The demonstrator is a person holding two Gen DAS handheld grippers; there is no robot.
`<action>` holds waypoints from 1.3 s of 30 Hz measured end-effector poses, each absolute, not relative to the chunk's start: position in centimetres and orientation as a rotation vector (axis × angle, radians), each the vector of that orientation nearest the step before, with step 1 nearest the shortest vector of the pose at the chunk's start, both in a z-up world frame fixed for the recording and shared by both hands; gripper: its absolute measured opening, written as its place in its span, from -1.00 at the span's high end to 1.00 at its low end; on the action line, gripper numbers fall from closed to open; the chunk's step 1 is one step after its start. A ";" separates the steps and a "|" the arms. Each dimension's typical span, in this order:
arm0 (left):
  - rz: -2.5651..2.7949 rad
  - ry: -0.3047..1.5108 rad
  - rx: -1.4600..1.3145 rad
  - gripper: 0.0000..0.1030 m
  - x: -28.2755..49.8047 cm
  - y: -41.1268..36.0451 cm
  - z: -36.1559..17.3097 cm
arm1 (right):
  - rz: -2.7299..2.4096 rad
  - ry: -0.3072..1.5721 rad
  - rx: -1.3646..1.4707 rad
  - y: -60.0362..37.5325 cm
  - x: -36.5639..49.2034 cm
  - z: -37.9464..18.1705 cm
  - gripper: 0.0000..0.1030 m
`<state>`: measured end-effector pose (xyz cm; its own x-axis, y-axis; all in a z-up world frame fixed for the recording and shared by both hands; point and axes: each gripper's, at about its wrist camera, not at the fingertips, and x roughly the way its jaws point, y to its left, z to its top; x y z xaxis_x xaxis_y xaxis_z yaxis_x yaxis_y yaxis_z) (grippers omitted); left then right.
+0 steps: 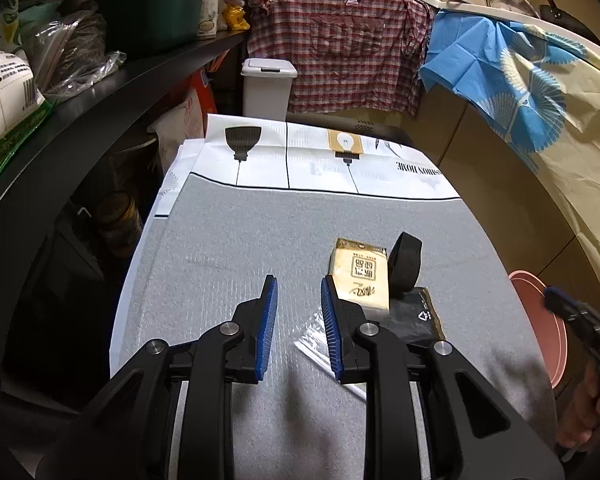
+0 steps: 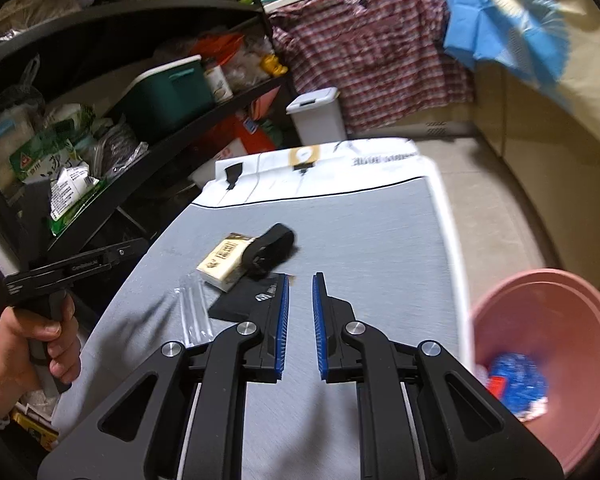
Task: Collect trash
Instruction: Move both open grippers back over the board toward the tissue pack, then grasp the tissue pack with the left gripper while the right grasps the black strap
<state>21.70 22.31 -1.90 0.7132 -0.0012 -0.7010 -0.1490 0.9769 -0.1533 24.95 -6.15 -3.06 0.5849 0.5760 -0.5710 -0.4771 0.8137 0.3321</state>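
On the grey-topped table (image 1: 228, 264) lie a beige tissue pack (image 1: 360, 276), a black strap roll (image 1: 406, 266) leaning on it, a flat black packet (image 1: 414, 318) and a clear plastic wrapper (image 1: 316, 344). My left gripper (image 1: 299, 284) hovers just left of the tissue pack, its jaws a narrow gap apart with nothing between them. My right gripper (image 2: 302, 278) stands over the table right of the black packet (image 2: 240, 300), jaws narrowly apart and empty. A pink basin (image 2: 540, 300) at the table's right edge holds blue-and-white trash (image 2: 516, 380).
A white lidded bin (image 1: 268, 88) stands beyond the table's far end. Black shelves (image 2: 100, 60) full of bags and boxes run along the left. Checked and blue cloths (image 1: 340, 40) hang from the counter behind. A hand (image 2: 36, 340) holds the left tool.
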 end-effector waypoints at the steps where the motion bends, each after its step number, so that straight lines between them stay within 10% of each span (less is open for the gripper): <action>1: 0.081 0.769 -0.207 0.56 21.7 22.4 -1.9 | 0.624 0.721 0.151 -5.6 25.2 -3.3 0.76; 21: 0.024 0.785 -0.211 0.56 23.3 21.6 -3.7 | 0.695 0.879 0.209 3.9 32.2 -9.0 0.31; 27: 0.000 0.795 -0.223 0.36 24.4 20.7 -4.6 | 0.695 0.874 0.223 3.6 32.2 -9.0 0.75; 39: 0.002 0.861 -0.176 -0.28 27.1 18.0 -6.7 | 0.624 0.844 0.252 1.0 32.1 -8.6 0.95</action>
<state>27.08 18.03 -6.73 0.6525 -0.0694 -0.7546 -0.0726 0.9855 -0.1535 32.11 1.01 -8.57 0.5007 0.6057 -0.6184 -0.4131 0.7950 0.4442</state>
